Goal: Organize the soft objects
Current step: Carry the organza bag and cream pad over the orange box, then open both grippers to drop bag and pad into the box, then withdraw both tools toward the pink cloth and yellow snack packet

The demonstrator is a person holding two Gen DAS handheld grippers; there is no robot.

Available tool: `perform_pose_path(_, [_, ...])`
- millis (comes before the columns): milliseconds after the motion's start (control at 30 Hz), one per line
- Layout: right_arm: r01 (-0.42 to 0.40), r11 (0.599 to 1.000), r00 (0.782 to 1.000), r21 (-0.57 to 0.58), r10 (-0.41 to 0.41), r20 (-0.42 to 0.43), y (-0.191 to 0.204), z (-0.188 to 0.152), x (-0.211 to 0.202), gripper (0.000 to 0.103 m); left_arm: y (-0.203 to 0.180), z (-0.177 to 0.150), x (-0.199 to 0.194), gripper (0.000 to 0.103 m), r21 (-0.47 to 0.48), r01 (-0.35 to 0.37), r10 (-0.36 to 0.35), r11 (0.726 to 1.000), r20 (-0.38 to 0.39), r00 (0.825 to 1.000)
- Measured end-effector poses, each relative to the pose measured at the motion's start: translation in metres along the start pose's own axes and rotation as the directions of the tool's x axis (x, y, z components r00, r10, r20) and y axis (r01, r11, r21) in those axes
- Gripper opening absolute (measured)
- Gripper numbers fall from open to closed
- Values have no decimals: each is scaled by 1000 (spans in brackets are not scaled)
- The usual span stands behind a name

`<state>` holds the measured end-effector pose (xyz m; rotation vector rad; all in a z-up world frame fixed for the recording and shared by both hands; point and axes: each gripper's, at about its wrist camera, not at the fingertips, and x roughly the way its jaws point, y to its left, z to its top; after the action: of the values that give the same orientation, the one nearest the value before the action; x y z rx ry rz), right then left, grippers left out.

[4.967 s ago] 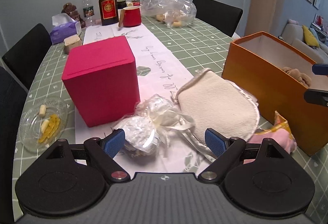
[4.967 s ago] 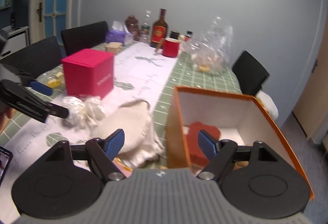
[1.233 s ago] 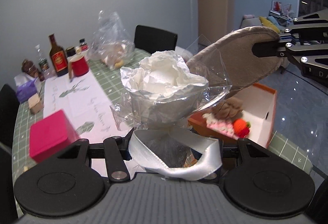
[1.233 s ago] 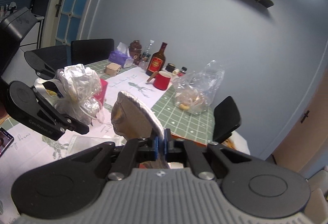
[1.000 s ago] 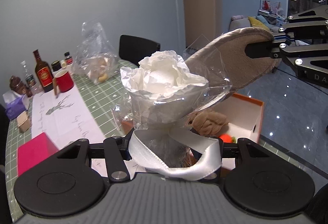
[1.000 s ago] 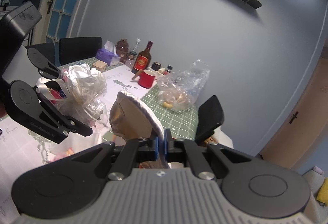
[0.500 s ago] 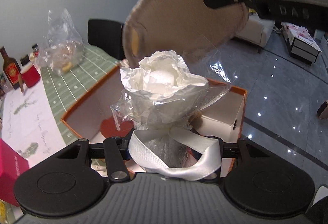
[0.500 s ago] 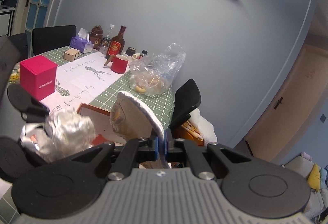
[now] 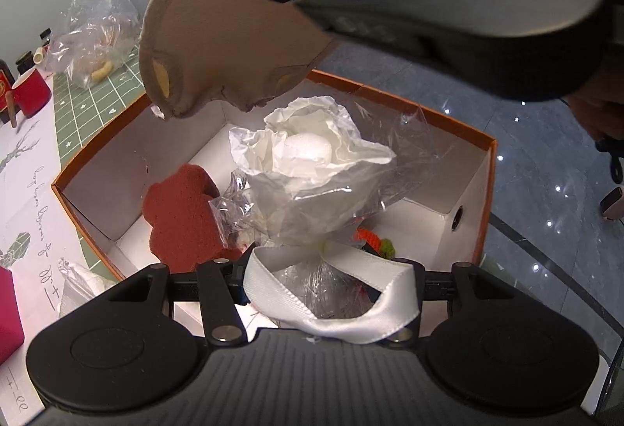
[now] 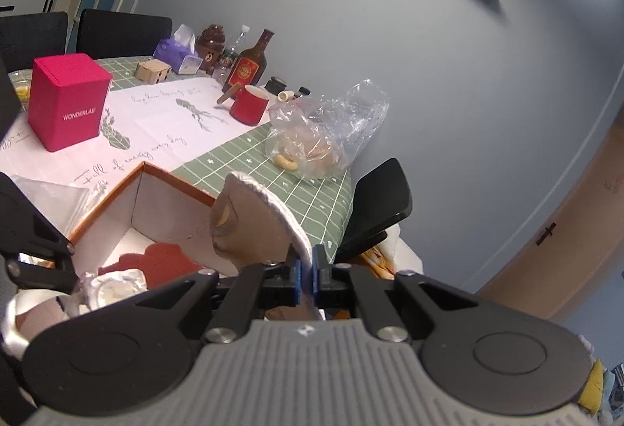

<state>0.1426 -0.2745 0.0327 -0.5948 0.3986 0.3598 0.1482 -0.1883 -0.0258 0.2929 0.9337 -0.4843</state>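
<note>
My left gripper (image 9: 323, 270) is shut on a white wrapped bundle (image 9: 308, 168) in clear film with a white ribbon (image 9: 351, 305), held above the open orange box (image 9: 405, 102). Inside the box lie a dark red soft piece (image 9: 179, 215) and an orange-and-green soft toy (image 9: 370, 236). My right gripper (image 10: 306, 276) is shut on a beige mitt (image 10: 253, 227) and holds it over the same box (image 10: 128, 178). The mitt also shows in the left wrist view (image 9: 218, 24), hanging above the bundle. The bundle shows in the right wrist view (image 10: 109, 287).
A pink box (image 10: 66, 100), a red mug (image 10: 249, 106), a brown bottle (image 10: 249, 65), a tissue pack (image 10: 175, 53) and a clear plastic bag (image 10: 323, 133) stand on the green checked table. A black chair (image 10: 378, 199) is beyond the table's end.
Both grippers have come in over the orange box with their loads. The view now looks down into the box, and the mitt hangs closer above the bundle.
</note>
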Motion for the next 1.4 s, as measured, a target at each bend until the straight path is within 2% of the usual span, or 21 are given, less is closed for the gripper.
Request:
perform_pose_path(200, [-63,998,998,-3,63,-21,7,-6,31,3,2,1,10,58,-4,-16,16,1000,-33,999])
perform_pose_path(400, [-103,994,990,43,106,-93,11,-14,58,3,6,0,19,61,-24,-30,29,999,-57,998])
perform_pose_path(633, [-137,983,977,119,154,-149,8,-28,76,6,12,2,29,76,-32,-51,48,998,-78,996])
perform_pose_path(733, [-138,984,976,114,154,-153,9,-33,76,23,9,5,27,84,-10,-54,53,998,-64,997])
perform_pose_path(800, [-147,981,976,126,164,-141,6,-35,73,38,7,9,25,85,2,-58,58,998,-57,997])
perform_pose_path(1133, [-139,975,981,174,159,-108,-10,-32,51,40,8,16,6,87,-9,-54,54,999,-11,998])
perform_pose_path(1400, [-126,981,985,150,142,-101,-10,-23,28,41,7,17,-22,87,-1,-60,60,998,36,998])
